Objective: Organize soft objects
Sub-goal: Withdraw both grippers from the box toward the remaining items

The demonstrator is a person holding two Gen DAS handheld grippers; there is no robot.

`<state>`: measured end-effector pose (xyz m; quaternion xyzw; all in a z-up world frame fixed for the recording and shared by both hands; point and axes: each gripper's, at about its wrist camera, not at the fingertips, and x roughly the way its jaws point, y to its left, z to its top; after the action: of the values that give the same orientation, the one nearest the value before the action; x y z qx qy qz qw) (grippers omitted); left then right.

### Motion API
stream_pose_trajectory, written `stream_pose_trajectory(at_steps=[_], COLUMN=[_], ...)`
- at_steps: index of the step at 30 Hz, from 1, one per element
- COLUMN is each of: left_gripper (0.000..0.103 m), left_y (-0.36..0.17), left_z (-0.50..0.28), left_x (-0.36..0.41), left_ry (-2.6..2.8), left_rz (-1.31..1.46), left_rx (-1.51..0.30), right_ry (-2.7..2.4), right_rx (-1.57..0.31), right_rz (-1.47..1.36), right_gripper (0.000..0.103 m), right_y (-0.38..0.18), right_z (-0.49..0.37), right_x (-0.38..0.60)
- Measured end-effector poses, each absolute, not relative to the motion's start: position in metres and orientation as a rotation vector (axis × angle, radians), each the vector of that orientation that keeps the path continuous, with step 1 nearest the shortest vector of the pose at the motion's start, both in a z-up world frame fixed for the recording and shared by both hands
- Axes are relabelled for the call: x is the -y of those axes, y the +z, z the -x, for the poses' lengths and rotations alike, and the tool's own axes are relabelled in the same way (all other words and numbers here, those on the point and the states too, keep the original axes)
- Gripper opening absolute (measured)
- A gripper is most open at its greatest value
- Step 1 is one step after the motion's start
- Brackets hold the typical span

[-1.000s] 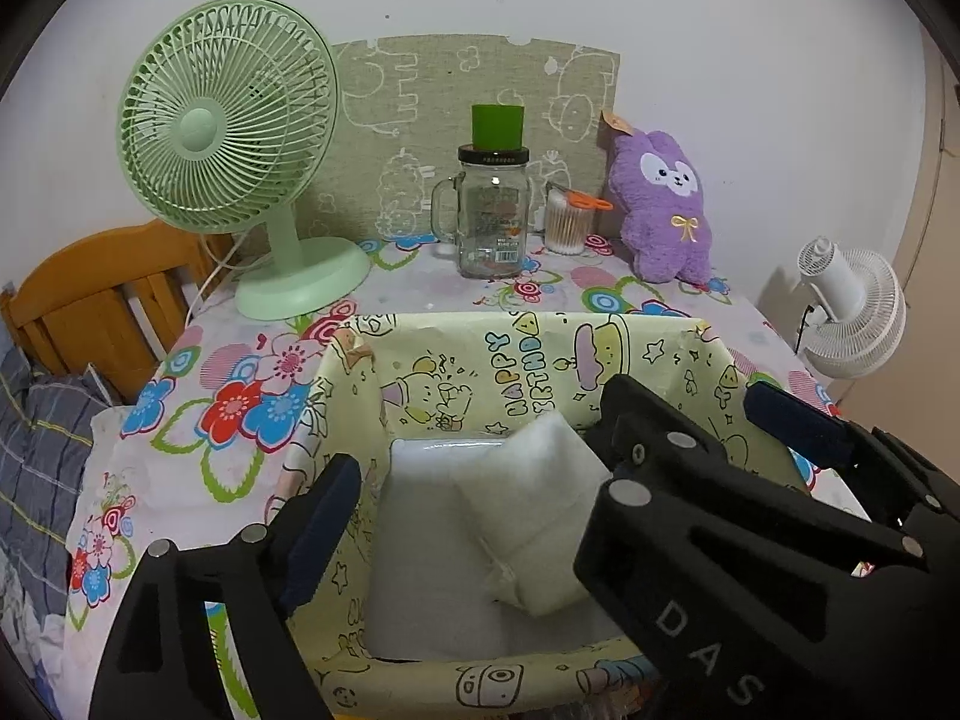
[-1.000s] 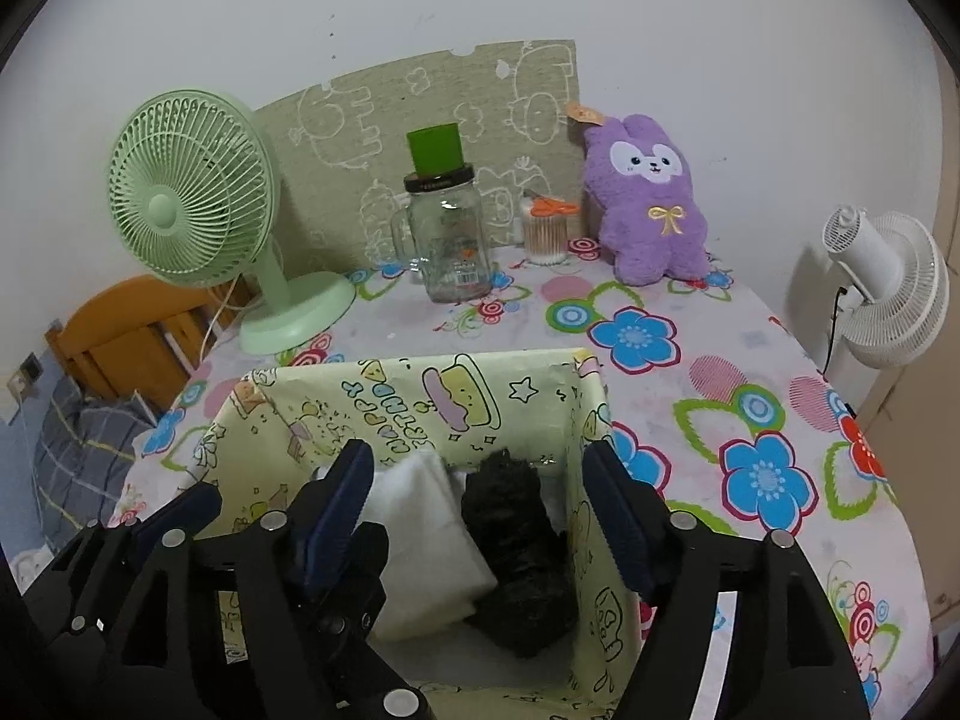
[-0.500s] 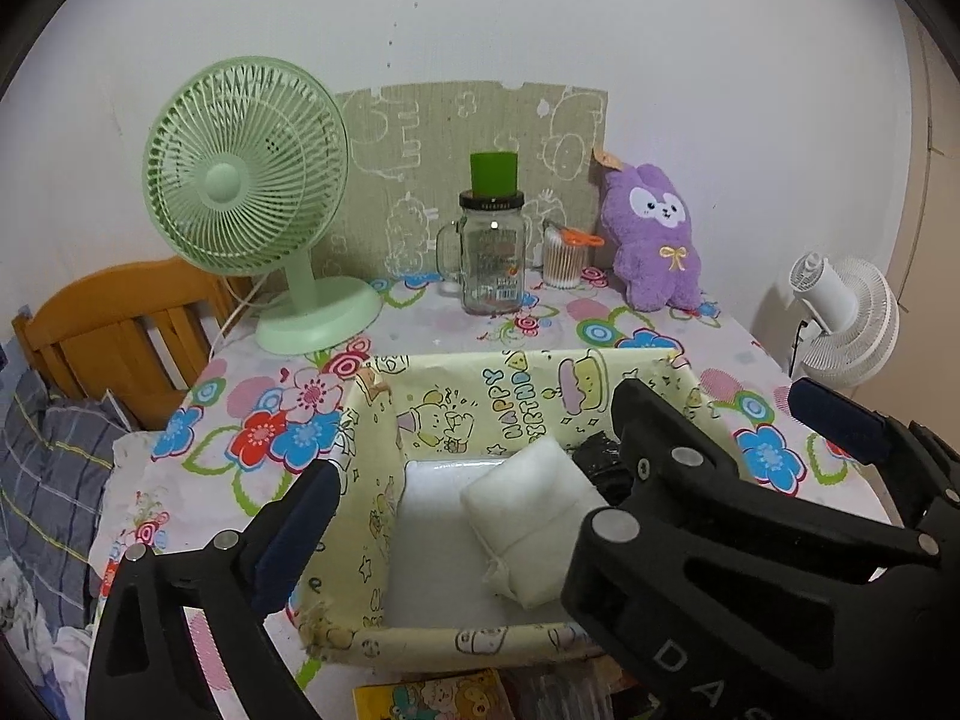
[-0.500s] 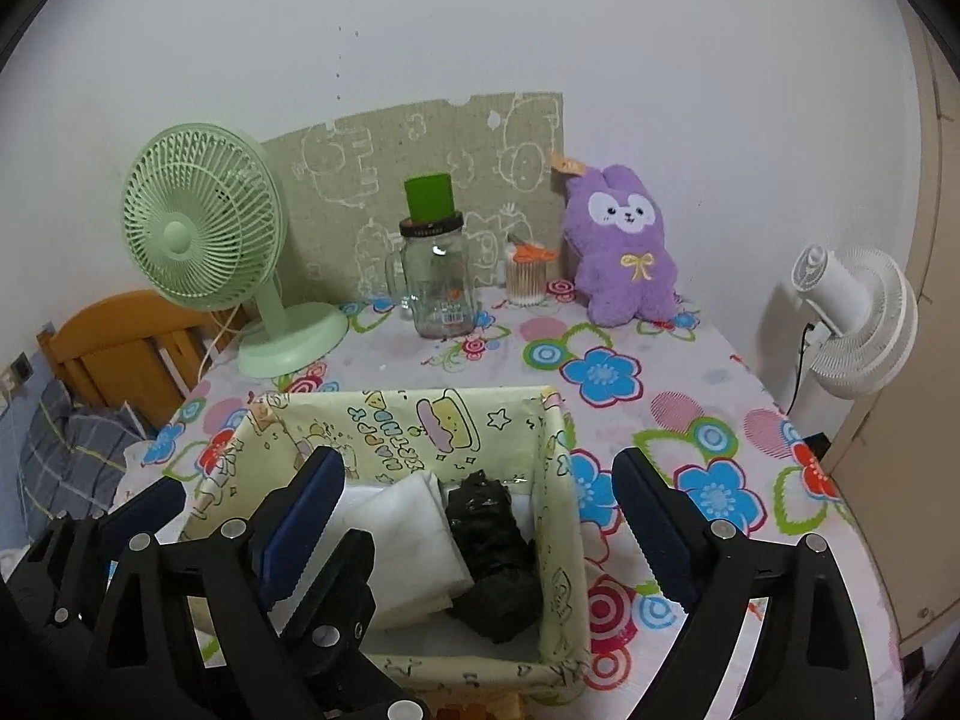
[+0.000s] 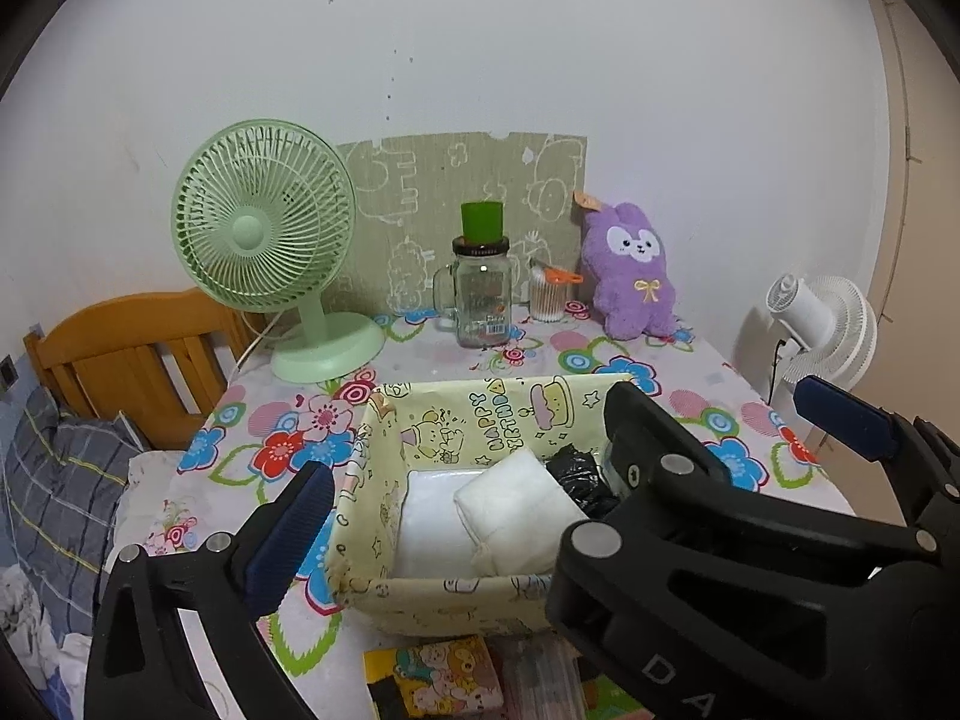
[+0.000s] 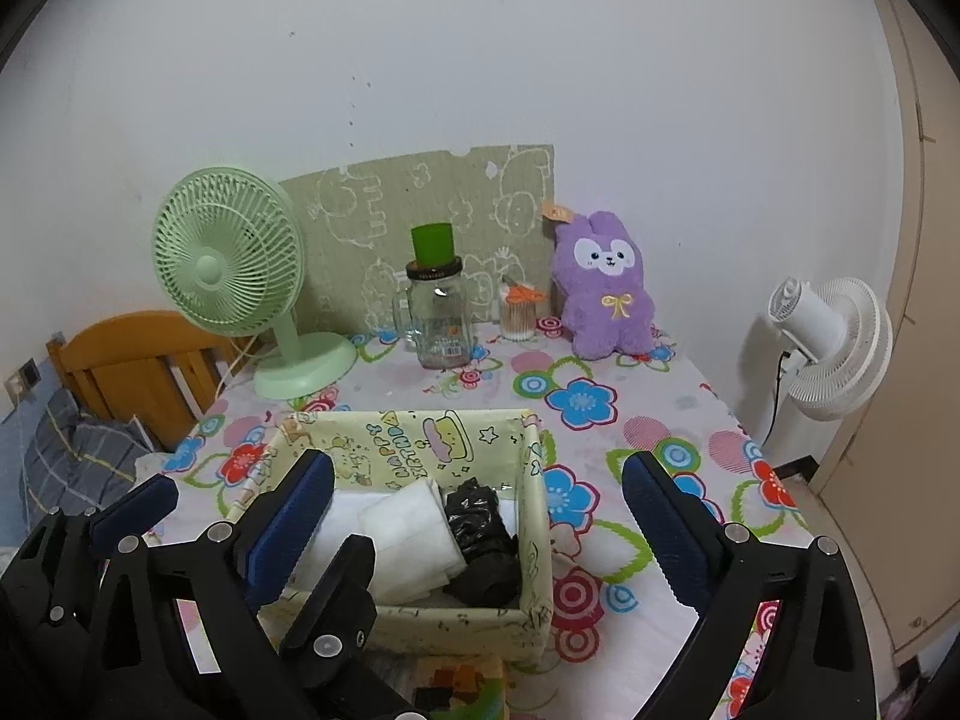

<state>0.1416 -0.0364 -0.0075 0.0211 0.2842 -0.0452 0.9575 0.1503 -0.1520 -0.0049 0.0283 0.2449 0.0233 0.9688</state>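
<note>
1. A yellow fabric basket (image 6: 534,540) with cartoon prints sits on the flowered counter (image 6: 654,420), close to its near edge.
2. Inside the basket lie a white folded cloth (image 6: 414,534) and a black crumpled bundle (image 6: 480,534), side by side and touching; the black bundle is on the right, against the basket's right wall.
3. The left gripper (image 5: 564,486) is open, its jaws spread wide and holding nothing; it hangs above the near edge of the counter, in front of the basket.
4. The right gripper (image 6: 480,528) is open too, empty, with its jaws set wider than the basket below.
5. In the left wrist view the right gripper's black body covers the basket's right part.
6. Along the far edge of the counter stand a green fan (image 6: 240,282) at the left, a glass jar (image 6: 438,324) with a green cup (image 6: 433,243) on its lid, a small tub of cotton swabs (image 6: 521,315), and a purple plush rabbit (image 6: 606,288) at the right.
7. A white fan (image 6: 834,348) stands off the counter's right edge.
8. A wooden bed frame (image 6: 132,366) shows past the left edge.
</note>
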Motion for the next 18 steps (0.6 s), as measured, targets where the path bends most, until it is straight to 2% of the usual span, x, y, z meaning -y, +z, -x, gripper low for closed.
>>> stream_pose_trajectory(at_steps=[18], left_gripper=[0.102], left_y=[0.011], left_z=[-0.082], left_x=[0.036], left_ry=[-0.105], left_rz=[-0.042], left_rx=[-0.503], right_ry=[0.047], right_rx=[-0.422], right_rz=[-0.035], right_gripper=[0.102], right_y=[0.015], right_z=[-0.086], right_x=[0.151])
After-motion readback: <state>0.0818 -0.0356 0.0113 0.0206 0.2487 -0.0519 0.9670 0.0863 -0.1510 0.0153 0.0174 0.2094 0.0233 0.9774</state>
